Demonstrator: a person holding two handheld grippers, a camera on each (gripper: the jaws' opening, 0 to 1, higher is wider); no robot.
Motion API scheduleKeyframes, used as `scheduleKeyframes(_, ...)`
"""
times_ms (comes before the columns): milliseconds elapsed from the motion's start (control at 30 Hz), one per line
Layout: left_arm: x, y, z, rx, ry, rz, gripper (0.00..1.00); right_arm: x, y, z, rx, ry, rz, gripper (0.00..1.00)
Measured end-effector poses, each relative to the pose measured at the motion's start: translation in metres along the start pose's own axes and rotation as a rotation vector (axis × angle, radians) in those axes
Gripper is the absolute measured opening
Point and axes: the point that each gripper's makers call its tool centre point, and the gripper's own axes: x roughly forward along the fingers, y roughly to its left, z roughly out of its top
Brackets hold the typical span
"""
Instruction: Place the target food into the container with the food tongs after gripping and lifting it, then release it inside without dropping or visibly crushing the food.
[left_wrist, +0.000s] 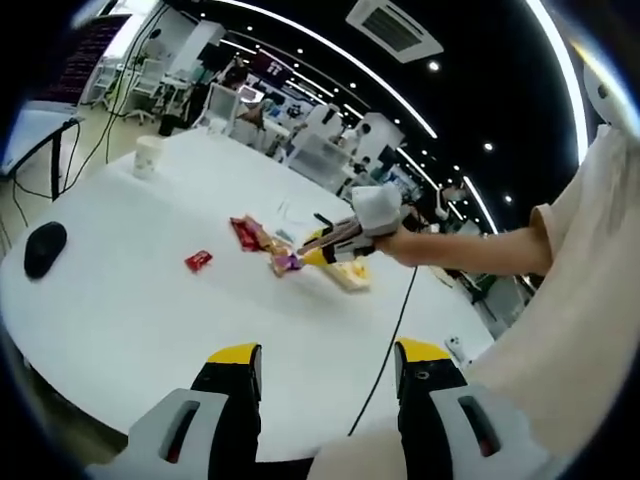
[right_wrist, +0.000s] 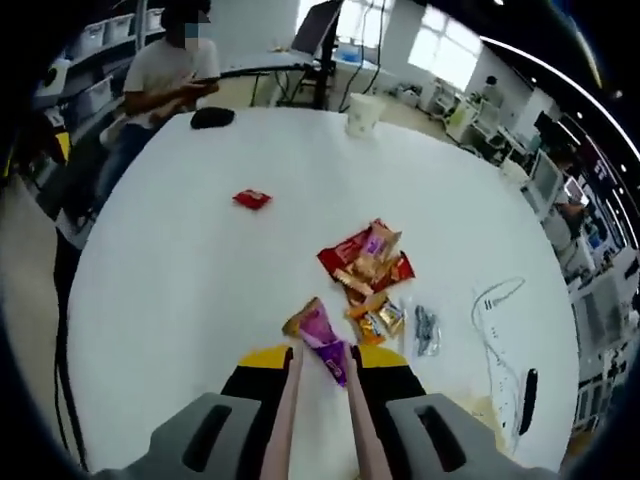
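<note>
Right gripper (right_wrist: 322, 372) clamped on pale pink food tongs (right_wrist: 285, 420), tips pinching a purple crinkly snack packet (right_wrist: 325, 340) just above the round white desk (right_wrist: 160, 290). Left gripper (left_wrist: 328, 368) open, empty. Likely light, slippery, crushable; best pinched gently at a sealed edge. Cream shallow container (left_wrist: 350, 276) nearby.

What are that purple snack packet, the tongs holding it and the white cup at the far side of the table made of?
The purple snack packet looks like thin plastic or foil film: glossy, crinkled, with twisted ends. The tongs gripping it seem a matte pinkish plastic or silicone, though the smooth, dull arms leave that open. The white cup looks like paper or foam, plain and matte; at this distance I can't tell which.
</note>
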Motion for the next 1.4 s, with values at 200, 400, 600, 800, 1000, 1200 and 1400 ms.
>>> scheduleKeyframes(200, -0.001, 0.005, -0.003, -0.022, 0.001, 0.016, 0.53, 0.009, 0.002, 0.002, -0.145, 0.037, 0.018, 0.23)
scheduleKeyframes(400, 0.002, 0.006, -0.003, -0.027, 0.007, 0.015, 0.53, 0.015, 0.003, 0.000, -0.225, 0.061, 0.032, 0.23)
scheduleKeyframes(600, 0.003, 0.008, -0.003, -0.030, 0.012, 0.015, 0.53, 0.020, 0.005, -0.007, -0.338, 0.106, 0.052, 0.24)
scheduleKeyframes(800, 0.004, 0.009, -0.002, -0.033, 0.015, 0.015, 0.53, 0.025, 0.010, -0.006, -0.392, 0.114, 0.067, 0.24)
scheduleKeyframes(1000, 0.001, 0.011, -0.002, -0.037, 0.015, 0.022, 0.53, 0.031, 0.012, -0.004, -0.385, 0.116, 0.087, 0.24)
scheduleKeyframes(1200, 0.001, 0.014, -0.002, -0.041, 0.015, 0.023, 0.53, 0.029, 0.009, -0.007, -0.241, 0.097, 0.088, 0.23)
scheduleKeyframes(1400, 0.004, 0.012, 0.002, -0.033, 0.011, 0.014, 0.52, 0.026, 0.009, -0.010, -0.091, 0.076, 0.093, 0.20)
